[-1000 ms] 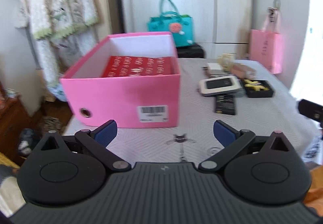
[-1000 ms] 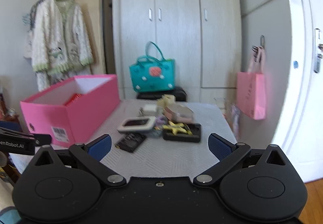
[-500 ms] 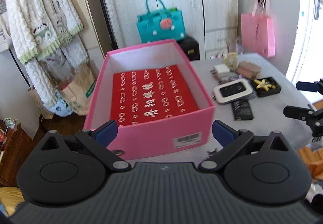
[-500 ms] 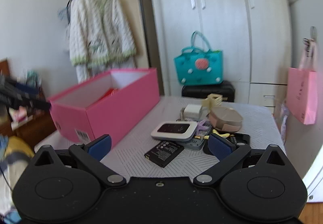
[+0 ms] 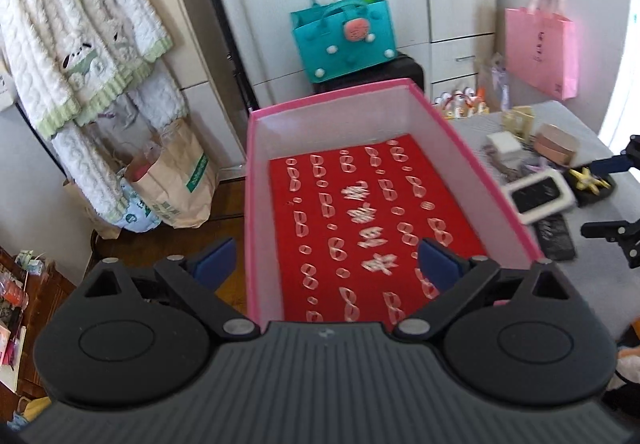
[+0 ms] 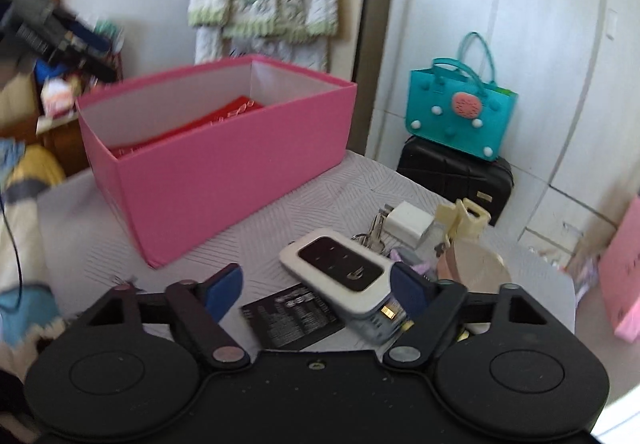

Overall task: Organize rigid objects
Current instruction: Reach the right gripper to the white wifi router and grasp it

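bright daylight from right; motion-blurred, fisheye-bent edges.

A teal handbag (image 6: 460,111) sits on a black suitcase (image 6: 456,171); a white cardigan (image 5: 76,43) hangs nearby.

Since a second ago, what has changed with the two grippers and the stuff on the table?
The left gripper has come in over the pink box, looking down at its red lining; its jaws have been closing slightly, empty. The right gripper has swung down toward the white device and black battery, its jaws closing but gripping nothing. Box and clutter stayed put.
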Demonstrator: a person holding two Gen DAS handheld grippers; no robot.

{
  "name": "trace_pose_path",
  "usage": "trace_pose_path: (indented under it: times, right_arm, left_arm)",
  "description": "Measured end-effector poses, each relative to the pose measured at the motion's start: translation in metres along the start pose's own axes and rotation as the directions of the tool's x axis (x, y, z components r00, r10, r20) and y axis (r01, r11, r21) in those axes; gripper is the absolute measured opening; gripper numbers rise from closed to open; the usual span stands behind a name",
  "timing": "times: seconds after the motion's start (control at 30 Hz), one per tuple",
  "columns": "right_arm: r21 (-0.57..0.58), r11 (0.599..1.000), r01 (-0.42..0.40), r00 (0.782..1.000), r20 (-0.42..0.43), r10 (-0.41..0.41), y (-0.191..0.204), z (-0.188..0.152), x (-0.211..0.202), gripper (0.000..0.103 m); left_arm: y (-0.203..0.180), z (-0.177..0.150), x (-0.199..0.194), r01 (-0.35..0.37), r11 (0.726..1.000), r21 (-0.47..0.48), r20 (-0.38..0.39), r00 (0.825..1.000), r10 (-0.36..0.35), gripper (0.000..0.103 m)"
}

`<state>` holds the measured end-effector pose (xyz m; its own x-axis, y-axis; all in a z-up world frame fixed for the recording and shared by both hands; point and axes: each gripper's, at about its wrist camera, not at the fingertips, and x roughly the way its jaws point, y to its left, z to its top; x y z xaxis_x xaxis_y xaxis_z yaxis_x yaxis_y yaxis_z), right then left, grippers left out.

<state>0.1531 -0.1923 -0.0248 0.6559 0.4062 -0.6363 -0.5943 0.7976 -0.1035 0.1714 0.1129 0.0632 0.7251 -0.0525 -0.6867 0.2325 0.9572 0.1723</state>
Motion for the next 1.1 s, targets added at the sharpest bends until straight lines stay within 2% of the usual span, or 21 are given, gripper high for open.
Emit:
trace_pose_path:
  times: [0.03,0.17,0.3,0.4,0.43,0.47,0.6,0.63,0.73,0.8,0.83,0.9,0.97,1.1]
  right_arm:
    - [-0.024,1.0,-0.012,1.0,-0.016,0.011,-0.003,0.003,0.004,0.075]
    - [-0.103,0.993,-0.062,0.995,-0.089,0.053,-0.015,0.018,0.025,0.074]
    - [-0.218,0.97,-0.105,0.985,-0.158,0.071,-0.021,0.027,0.044,0.074]
    - [-0.285,0.946,-0.156,0.971,-0.222,0.093,-0.021,0.031,0.056,0.074]
    - [-0.296,0.937,-0.187,0.963,-0.244,0.115,-0.022,0.033,0.059,0.074]
    - [-0.308,0.926,-0.218,0.954,-0.267,0.136,-0.022,0.035,0.062,0.075]
    - [-0.336,0.907,-0.255,0.939,-0.309,0.149,-0.022,0.041,0.072,0.077]
    - [-0.321,0.911,-0.259,0.936,-0.318,0.154,-0.023,0.043,0.074,0.077]
    - [-0.217,0.938,-0.269,0.918,-0.352,0.182,-0.033,0.047,0.081,0.077]
    - [-0.152,0.95,-0.271,0.914,-0.351,0.205,-0.038,0.046,0.083,0.076]
    - [-0.15,0.951,-0.269,0.918,-0.339,0.206,-0.038,0.045,0.081,0.072]
    - [-0.15,0.956,-0.254,0.927,-0.321,0.195,-0.036,0.043,0.079,0.067]
    - [-0.129,0.965,-0.23,0.931,-0.316,0.18,-0.033,0.042,0.075,0.066]
    - [-0.14,0.97,-0.197,0.942,-0.301,0.148,-0.029,0.04,0.076,0.066]
  left_arm:
    - [0.004,0.002,0.006,-0.005,1.0,-0.002,-0.008,1.0,0.005,0.089]
    - [0.02,0.009,0.032,-0.006,1.0,0.001,-0.065,0.998,0.006,0.067]
    - [0.032,0.012,0.059,-0.017,1.0,0.01,-0.118,0.993,0.018,0.057]
    - [0.04,0.014,0.077,-0.032,0.999,0.008,-0.151,0.988,0.033,0.043]
    - [0.043,0.015,0.082,-0.032,0.999,0.002,-0.161,0.986,0.032,0.034]
    - [0.046,0.015,0.086,-0.028,1.0,-0.002,-0.172,0.985,0.027,0.029]
    - [0.055,0.017,0.096,-0.031,0.999,-0.011,-0.184,0.982,0.028,0.028]
    - [0.057,0.018,0.099,-0.031,0.999,-0.017,-0.189,0.982,0.027,0.029]
    - [0.066,0.019,0.11,-0.025,0.997,-0.068,-0.212,0.977,0.01,0.039]
    - [0.069,0.018,0.114,-0.052,0.996,-0.072,-0.202,0.979,0.037,0.039]
    - [0.07,0.017,0.115,-0.057,0.996,-0.063,-0.194,0.98,0.043,0.038]
    - [0.071,0.015,0.119,-0.028,0.997,-0.076,-0.204,0.979,0.012,0.029]
    - [0.07,0.014,0.123,0.02,0.996,-0.09,-0.219,0.975,-0.04,0.011]
    - [0.064,0.014,0.133,0.023,0.994,-0.103,-0.251,0.967,-0.049,0.011]
